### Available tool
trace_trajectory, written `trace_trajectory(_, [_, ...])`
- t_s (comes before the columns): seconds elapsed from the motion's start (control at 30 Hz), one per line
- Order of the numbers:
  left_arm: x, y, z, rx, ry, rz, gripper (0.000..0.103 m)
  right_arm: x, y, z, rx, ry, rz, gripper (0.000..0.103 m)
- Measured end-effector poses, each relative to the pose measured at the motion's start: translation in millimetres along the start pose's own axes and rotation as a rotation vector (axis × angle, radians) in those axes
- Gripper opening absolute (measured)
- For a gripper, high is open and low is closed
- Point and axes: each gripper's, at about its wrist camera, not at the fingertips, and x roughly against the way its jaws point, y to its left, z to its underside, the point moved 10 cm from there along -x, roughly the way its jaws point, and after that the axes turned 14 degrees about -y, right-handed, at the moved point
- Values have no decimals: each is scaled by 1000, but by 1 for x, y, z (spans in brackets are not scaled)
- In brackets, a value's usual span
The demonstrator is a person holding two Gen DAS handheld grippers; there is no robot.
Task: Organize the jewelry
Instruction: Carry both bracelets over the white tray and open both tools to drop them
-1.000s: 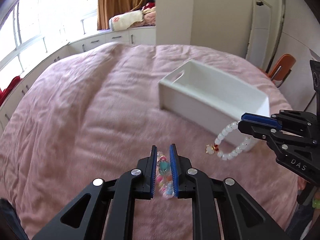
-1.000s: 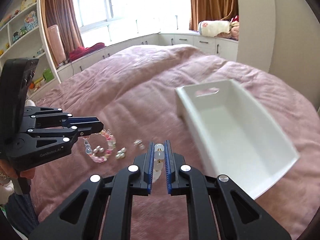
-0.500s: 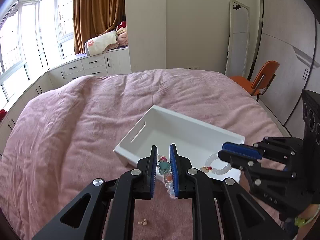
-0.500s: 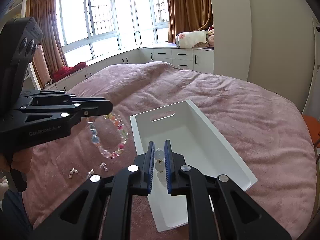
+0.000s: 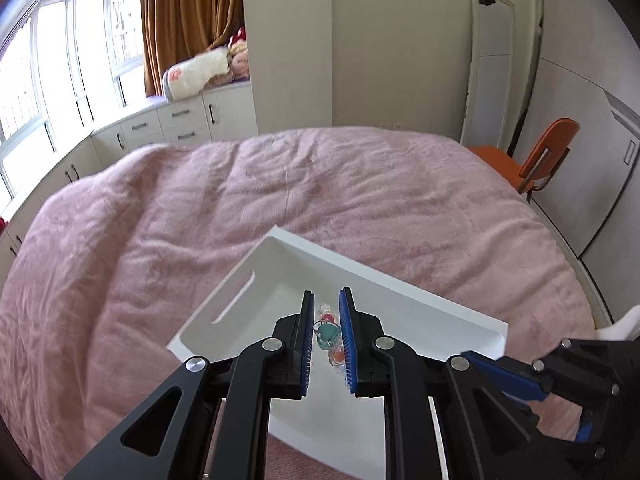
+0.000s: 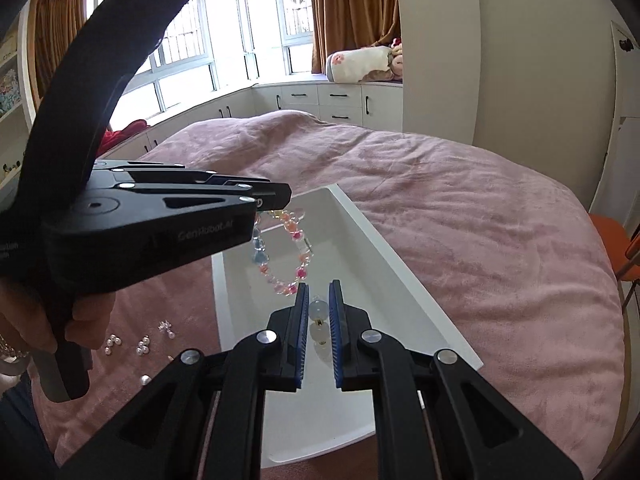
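The left gripper (image 5: 325,320) is clamped on a coloured bracelet (image 6: 286,256), and the right gripper (image 6: 319,312) is pinched narrowly on a pale bead bracelet (image 6: 316,322). Both hang directly above the open white bin (image 6: 404,276), so the coming move looks like a straight drop: the bin lies below each tool, not ahead of it. The bin rests on the pink bed (image 6: 460,216), its long axis running away from the right wrist camera, with a slot handle (image 5: 236,298) in the end wall nearest the left gripper. The coloured loop dangles over the far half, the pale beads over the near half. Nothing stands between jewelry and bin floor, which appears bare. Small pearl pieces (image 6: 140,344) lie on the bed just left of the bin, nearer the left hand (image 6: 36,320), and seem not yet collected.
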Motion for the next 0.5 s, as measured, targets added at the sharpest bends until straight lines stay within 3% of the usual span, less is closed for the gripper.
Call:
trace_trajectory(0.2, [-34, 11, 35, 50, 81, -32, 18, -20, -15, 31, -41, 67, 11, 11])
trace_trajectory(0.4, [-44, 23, 66, 30, 129, -72, 18, -33, -9, 49, -40, 105, 14, 12])
trace_trajectory(0.47, [-46, 25, 73, 21, 139, -79, 19, -35, -9, 51, -27, 114, 32, 16])
trace_trajectory(0.5, [-46, 26, 76, 16, 140, -84, 23, -35, -8, 53, -13, 119, 43, 31])
